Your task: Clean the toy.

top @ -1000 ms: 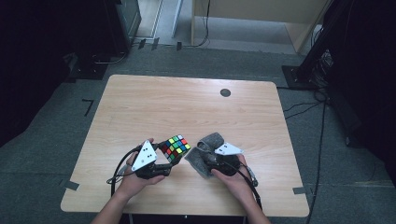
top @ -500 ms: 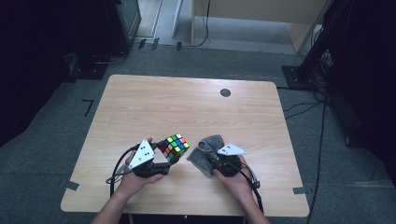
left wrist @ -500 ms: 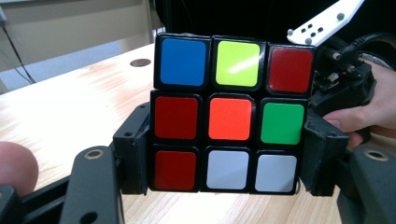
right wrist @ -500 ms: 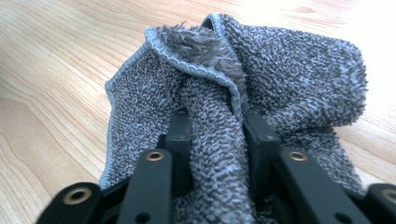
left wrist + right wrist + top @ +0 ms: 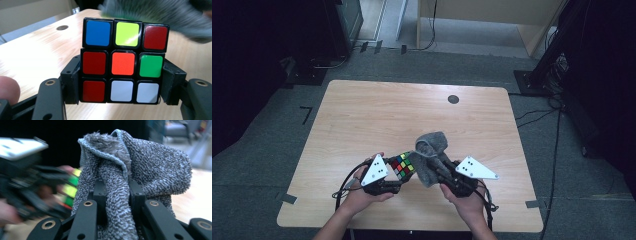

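A scrambled colour cube [image 5: 403, 166] [image 5: 123, 63] is held off the table near its front edge, with my left gripper [image 5: 398, 176] [image 5: 120, 85] shut on its two sides. A grey terry cloth [image 5: 430, 156] [image 5: 130, 170] hangs bunched from my right gripper [image 5: 437, 165] [image 5: 116, 195], which is shut on a fold of it. The cloth touches or nearly touches the cube's right side. In the left gripper view the cloth [image 5: 160, 15] blurs across the top right, behind the cube.
The wooden table [image 5: 412, 115] has a small dark round hole [image 5: 453, 99] near its far edge. Cables trail from both grippers over the front edge. Dark floor and furniture surround the table.
The right gripper has swung the cloth up and toward the cube, so the cloth now stands higher beside it. The left gripper and cube have stayed almost in place.
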`<state>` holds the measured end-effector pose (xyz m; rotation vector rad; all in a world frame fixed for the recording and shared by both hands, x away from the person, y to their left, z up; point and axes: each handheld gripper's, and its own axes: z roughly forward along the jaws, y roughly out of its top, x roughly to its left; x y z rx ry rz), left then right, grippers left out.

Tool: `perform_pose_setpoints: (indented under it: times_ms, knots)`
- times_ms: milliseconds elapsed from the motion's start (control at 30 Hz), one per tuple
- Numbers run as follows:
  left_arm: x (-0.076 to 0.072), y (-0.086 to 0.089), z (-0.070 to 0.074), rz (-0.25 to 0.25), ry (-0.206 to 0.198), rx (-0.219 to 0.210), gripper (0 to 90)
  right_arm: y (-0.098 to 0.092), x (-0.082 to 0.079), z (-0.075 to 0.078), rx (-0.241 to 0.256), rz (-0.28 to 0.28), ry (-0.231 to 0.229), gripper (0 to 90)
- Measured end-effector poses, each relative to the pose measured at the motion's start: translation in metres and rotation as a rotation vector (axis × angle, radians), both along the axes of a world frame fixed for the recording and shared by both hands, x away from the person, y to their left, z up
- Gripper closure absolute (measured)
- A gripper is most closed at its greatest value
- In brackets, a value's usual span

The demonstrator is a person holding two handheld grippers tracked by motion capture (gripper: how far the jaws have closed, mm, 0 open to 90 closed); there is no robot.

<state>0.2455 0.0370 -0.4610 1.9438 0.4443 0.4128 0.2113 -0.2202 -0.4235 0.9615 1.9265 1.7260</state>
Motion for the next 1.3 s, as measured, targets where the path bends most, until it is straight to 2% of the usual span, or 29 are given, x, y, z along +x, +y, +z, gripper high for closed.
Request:
perform_pose_setpoints:
  times_ms: [67, 133, 167, 200, 300, 367, 433, 500, 600, 633, 733, 800, 833, 900, 967, 1000, 1067, 1133, 1200, 1233, 1300]
  knots:
    - [-0.005, -0.003, 0.002, -0.032, -0.020, 0.004, 33.6, 0.009, -0.004, 0.001, -0.012, 0.039, -0.001, 73.8]
    - [-0.009, -0.005, 0.004, -0.044, -0.038, 0.007, 33.6, 0.015, -0.004, -0.002, -0.026, 0.049, 0.015, 73.6]
    - [-0.010, -0.005, 0.004, -0.040, -0.052, 0.020, 33.6, 0.014, -0.003, -0.005, -0.013, 0.047, 0.025, 73.5]
    - [-0.010, -0.004, 0.005, -0.044, -0.053, 0.017, 33.6, 0.011, 0.000, -0.008, 0.014, 0.042, 0.054, 73.6]
    - [-0.009, -0.002, 0.005, -0.048, -0.054, 0.007, 33.7, 0.003, 0.008, -0.014, 0.012, -0.010, 0.102, 73.5]
    - [-0.009, -0.002, 0.006, -0.049, -0.047, -0.002, 33.7, -0.001, 0.010, -0.015, 0.026, -0.017, 0.125, 73.4]
    - [-0.008, -0.003, 0.005, -0.050, -0.042, 0.001, 33.7, 0.001, 0.007, -0.011, 0.025, -0.007, 0.108, 73.3]
    - [-0.008, -0.003, 0.004, -0.048, -0.043, 0.008, 33.7, 0.006, 0.002, -0.006, 0.029, 0.035, 0.078, 73.0]
    - [-0.009, -0.002, 0.006, -0.053, -0.050, -0.001, 33.7, 0.012, -0.001, -0.004, 0.001, 0.034, 0.053, 72.8]
    - [-0.009, -0.001, 0.006, -0.055, -0.052, -0.002, 33.7, 0.010, 0.001, -0.006, 0.011, 0.032, 0.061, 72.8]
    - [-0.009, 0.001, 0.008, -0.058, -0.050, -0.020, 33.7, -0.001, 0.010, -0.015, 0.009, -0.031, 0.111, 72.8]
    - [-0.008, 0.001, 0.008, -0.059, -0.046, -0.031, 33.8, -0.006, 0.012, -0.015, 0.015, -0.039, 0.126, 72.7]
    - [-0.008, 0.001, 0.008, -0.059, -0.046, -0.029, 33.7, -0.006, 0.011, -0.013, 0.017, -0.034, 0.116, 72.6]
    - [-0.008, 0.000, 0.007, -0.053, -0.050, -0.008, 33.8, 0.000, 0.004, -0.005, 0.036, 0.025, 0.077, 72.4]
    - [-0.009, -0.001, 0.007, -0.057, -0.056, -0.003, 33.8, 0.008, -0.001, -0.001, 0.025, 0.061, 0.045, 72.3]
    - [-0.010, 0.000, 0.008, -0.061, -0.055, -0.012, 33.8, 0.012, -0.003, -0.001, 0.002, 0.056, 0.037, 72.4]
    - [-0.010, 0.002, 0.009, -0.058, -0.062, -0.016, 33.8, 0.011, 0.000, -0.004, 0.001, 0.042, 0.037, 72.3]
    - [-0.009, 0.005, 0.011, -0.060, -0.055, -0.049, 33.8, 0.001, 0.007, -0.009, -0.018, -0.029, 0.070, 72.4]
    - [-0.008, 0.009, 0.015, -0.064, -0.056, -0.096, 33.8, -0.011, 0.014, -0.016, 0.023, -0.077, 0.127, 72.4]
    - [-0.008, 0.011, 0.017, -0.064, -0.058, -0.113, 33.8, -0.017, 0.017, -0.018, 0.049, -0.084, 0.151, 72.4]
    - [-0.008, 0.012, 0.018, -0.072, -0.051, -0.135, 33.8, -0.017, 0.019, -0.020, 0.091, -0.046, 0.174, 72.3]
